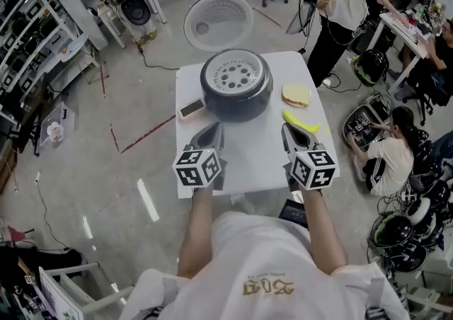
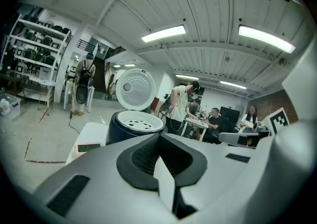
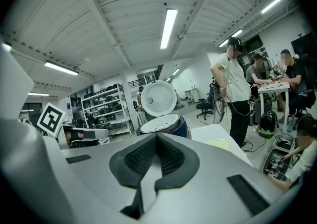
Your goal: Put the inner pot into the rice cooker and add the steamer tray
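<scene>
Cooker (image 1: 236, 92), tray (image 1: 234, 75) seated in it, lid open, on table (image 1: 248, 166). Left gripper (image 1: 215, 127) and right gripper (image 1: 287, 128) near it, not touching; jaws clenched, empty.

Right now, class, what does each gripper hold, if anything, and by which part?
Nothing. The left gripper and the right gripper are both shut and empty, apart from the rice cooker.

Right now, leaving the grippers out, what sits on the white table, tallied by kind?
Rice cooker: 1
Perforated steamer tray, inside the cooker: 1
Small device with a screen: 1
Tan bun-like item: 1
Yellow banana-like item: 1
Total: 5
</scene>
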`<state>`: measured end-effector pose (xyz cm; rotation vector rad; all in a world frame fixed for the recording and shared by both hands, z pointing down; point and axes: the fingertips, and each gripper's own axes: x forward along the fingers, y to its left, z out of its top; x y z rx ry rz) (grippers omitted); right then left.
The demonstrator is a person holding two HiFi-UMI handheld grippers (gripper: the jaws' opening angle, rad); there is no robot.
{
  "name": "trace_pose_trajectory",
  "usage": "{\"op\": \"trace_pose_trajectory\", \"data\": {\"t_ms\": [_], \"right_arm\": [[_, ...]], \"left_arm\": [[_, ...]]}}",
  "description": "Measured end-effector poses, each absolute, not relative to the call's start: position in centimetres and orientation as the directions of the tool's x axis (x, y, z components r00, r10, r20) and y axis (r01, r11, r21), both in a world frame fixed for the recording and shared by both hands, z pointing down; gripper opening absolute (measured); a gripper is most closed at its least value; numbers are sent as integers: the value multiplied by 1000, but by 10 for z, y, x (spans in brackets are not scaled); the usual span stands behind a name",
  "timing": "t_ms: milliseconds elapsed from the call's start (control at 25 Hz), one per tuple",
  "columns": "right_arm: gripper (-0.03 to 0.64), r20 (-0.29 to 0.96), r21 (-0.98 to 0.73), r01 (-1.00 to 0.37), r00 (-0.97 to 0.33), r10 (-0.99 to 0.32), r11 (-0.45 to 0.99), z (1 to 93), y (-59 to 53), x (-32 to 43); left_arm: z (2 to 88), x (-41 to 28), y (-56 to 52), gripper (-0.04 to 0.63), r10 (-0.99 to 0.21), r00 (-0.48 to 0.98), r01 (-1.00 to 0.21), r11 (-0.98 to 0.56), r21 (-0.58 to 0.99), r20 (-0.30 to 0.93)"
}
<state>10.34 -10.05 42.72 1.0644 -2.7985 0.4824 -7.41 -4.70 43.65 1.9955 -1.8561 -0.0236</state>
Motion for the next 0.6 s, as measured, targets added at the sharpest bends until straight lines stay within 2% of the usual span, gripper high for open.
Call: {"op": "trace_pose_trajectory", "data": {"t_ms": [600], "right_arm": [[11,211,-264,-658,-753,-624,705,428,-97,105]], "left_arm": [[438,-76,-41,16,-959,101,-948,-12,318,264]]}}
